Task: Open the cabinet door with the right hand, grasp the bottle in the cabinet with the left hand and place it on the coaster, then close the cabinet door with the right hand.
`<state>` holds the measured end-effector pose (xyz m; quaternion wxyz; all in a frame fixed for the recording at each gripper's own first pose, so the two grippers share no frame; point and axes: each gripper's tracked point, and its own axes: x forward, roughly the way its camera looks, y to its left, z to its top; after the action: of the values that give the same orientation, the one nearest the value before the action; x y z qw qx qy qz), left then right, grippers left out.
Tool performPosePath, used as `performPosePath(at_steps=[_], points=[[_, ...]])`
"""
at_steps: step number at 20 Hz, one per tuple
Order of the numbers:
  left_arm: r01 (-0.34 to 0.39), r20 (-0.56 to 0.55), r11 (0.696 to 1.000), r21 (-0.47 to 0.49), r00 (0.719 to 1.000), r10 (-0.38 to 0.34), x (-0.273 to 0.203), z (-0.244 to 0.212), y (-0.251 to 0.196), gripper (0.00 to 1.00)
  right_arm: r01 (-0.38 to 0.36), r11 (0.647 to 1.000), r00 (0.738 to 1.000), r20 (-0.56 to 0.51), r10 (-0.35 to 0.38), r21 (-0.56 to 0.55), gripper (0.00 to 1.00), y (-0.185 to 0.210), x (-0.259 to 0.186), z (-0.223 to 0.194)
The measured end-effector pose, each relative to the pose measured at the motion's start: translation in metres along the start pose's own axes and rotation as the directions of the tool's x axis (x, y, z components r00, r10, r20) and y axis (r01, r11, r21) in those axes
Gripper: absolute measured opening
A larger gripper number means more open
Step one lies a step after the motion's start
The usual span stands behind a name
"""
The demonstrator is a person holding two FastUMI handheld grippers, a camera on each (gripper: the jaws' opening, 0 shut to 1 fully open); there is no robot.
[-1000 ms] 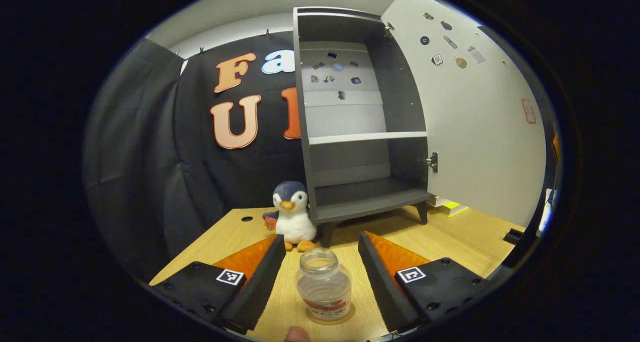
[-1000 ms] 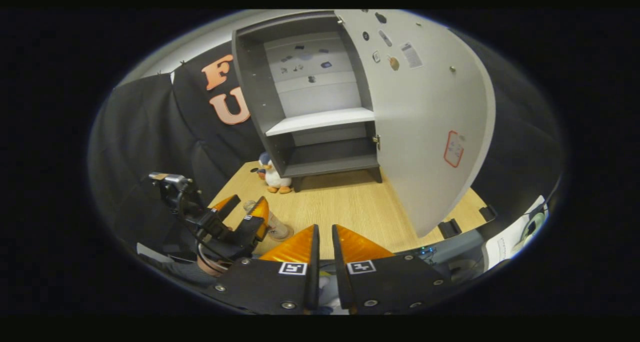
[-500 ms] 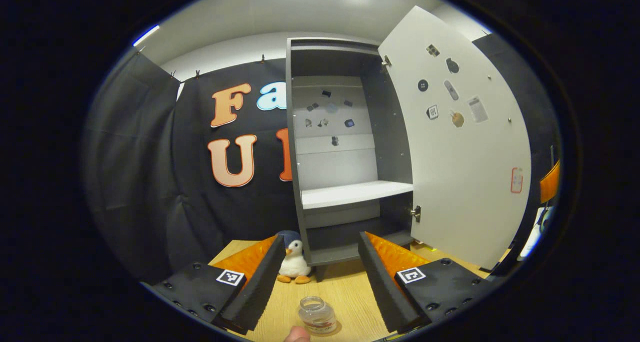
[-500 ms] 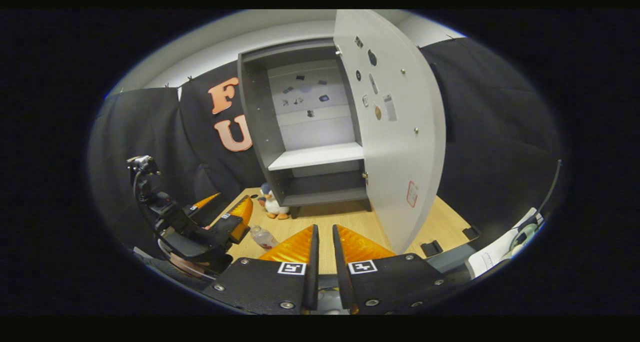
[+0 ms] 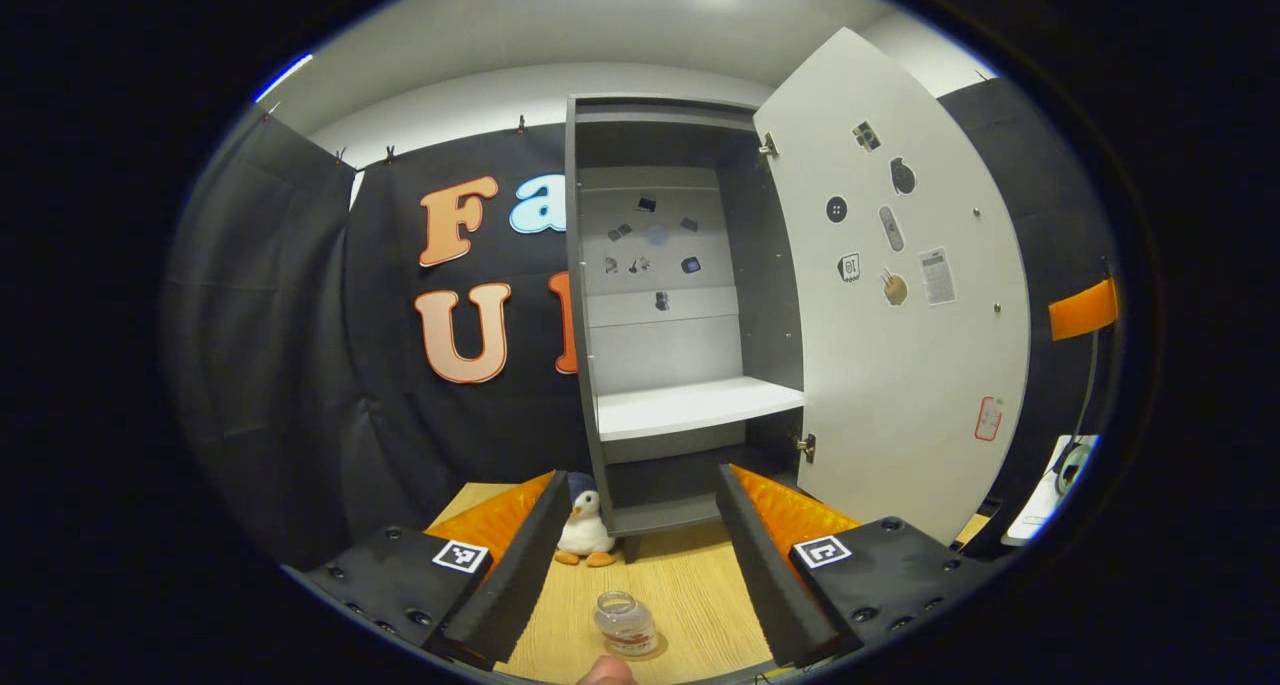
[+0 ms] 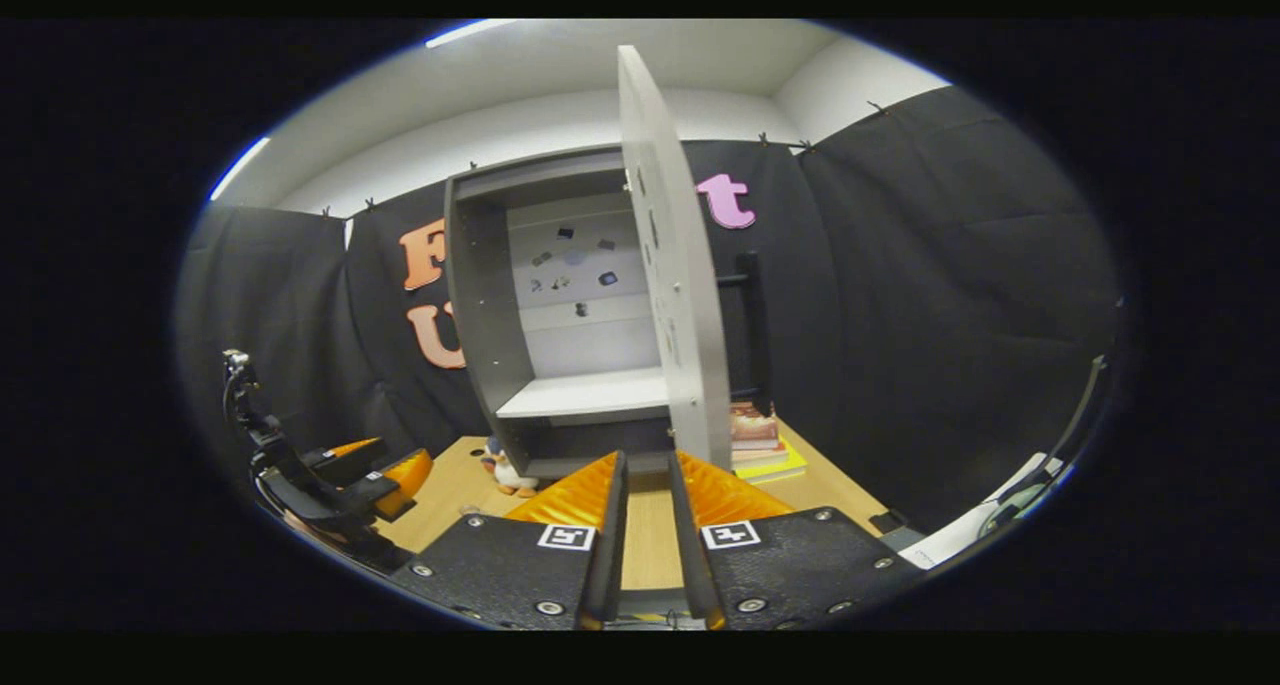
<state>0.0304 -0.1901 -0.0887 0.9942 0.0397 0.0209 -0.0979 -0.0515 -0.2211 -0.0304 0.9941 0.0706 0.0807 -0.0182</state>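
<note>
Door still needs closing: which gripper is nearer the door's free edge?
Right. The right gripper sits just before the door, whose edge stands right over its fingers. The left gripper hangs back above the bottle, farther from the door.

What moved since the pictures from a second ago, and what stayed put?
The left gripper, open, has pulled back and up from the bottle, which looks smaller and farther off now. The right gripper has swung round to face the edge of the cabinet door, with its fingers nearly together. The bottle stays on its coaster, the door stays open, and the toy penguin has not moved.
</note>
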Motion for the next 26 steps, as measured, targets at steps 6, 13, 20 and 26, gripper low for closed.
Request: performPosePath(at_steps=[6,13,20,26], points=[[-0.058,-0.059,0.998,-0.012,0.997,0.058,-0.009,-0.004,0.021,0.95,0.04,0.999,0.998,0.047,-0.039,-0.029,0.33,-0.051,0.017,0.018],[-0.076,-0.123,0.997,0.014,0.989,0.078,-0.017,-0.018,0.028,0.95,-0.003,0.999,0.999,0.047,0.005,-0.053,0.44,-0.07,0.059,0.011],[-0.091,-0.152,0.996,-0.003,0.984,0.089,-0.016,-0.034,0.037,0.95,-0.009,0.998,0.997,0.073,0.014,-0.065,0.44,-0.064,0.06,0.012],[-0.121,-0.168,0.993,-0.01,0.979,0.117,-0.015,-0.041,0.058,0.95,-0.035,0.998,0.997,0.066,0.039,-0.058,0.44,-0.04,0.063,0.006]])
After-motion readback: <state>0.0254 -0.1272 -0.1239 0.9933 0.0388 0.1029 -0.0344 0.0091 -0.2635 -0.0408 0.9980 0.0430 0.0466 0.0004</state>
